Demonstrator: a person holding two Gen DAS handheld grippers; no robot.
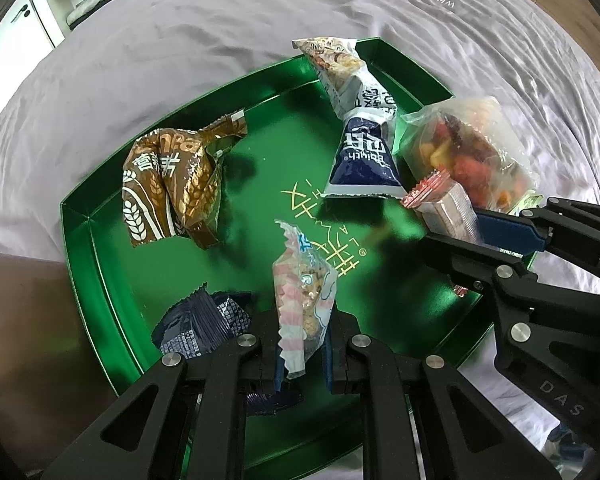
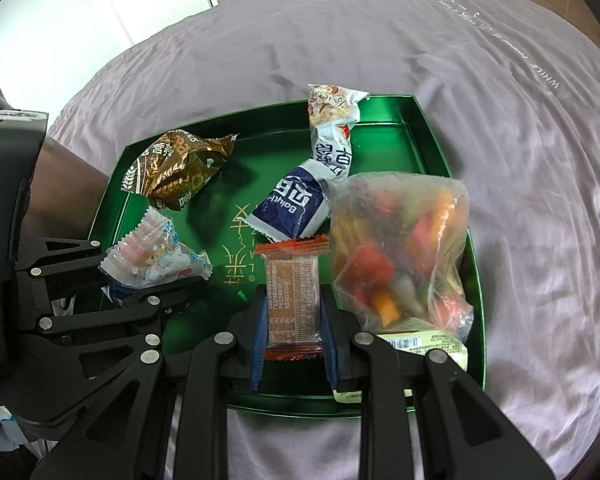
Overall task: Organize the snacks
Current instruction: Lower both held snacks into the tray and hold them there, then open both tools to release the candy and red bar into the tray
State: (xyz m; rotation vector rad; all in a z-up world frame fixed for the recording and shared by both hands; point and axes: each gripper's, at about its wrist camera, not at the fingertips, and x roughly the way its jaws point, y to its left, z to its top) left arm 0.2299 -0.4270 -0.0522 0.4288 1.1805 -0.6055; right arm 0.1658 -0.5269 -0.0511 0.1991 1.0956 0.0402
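Note:
A green tray (image 1: 100,248) (image 2: 432,136) lies on a lilac bedsheet. My left gripper (image 1: 304,344) (image 2: 156,280) is shut on a pink-and-white snack packet (image 1: 304,296) (image 2: 156,258) held over the tray's near side. My right gripper (image 2: 294,320) (image 1: 464,232) is shut on a small orange-ended wafer packet (image 2: 292,292) (image 1: 444,204). In the tray lie a brown wheat-print bag (image 1: 168,184) (image 2: 172,168), a navy-and-white pouch (image 1: 364,156) (image 2: 296,204), a pale snack packet (image 1: 332,64) (image 2: 332,120), a clear bag of colourful dried fruit (image 1: 468,148) (image 2: 396,248) and a dark blue packet (image 1: 204,320).
The lilac sheet (image 1: 180,60) (image 2: 540,240) spreads around the tray, with printed text near its far edge. White cupboards (image 2: 60,20) stand beyond the bed. A person's forearm (image 1: 20,320) (image 2: 60,184) shows at the tray's left side.

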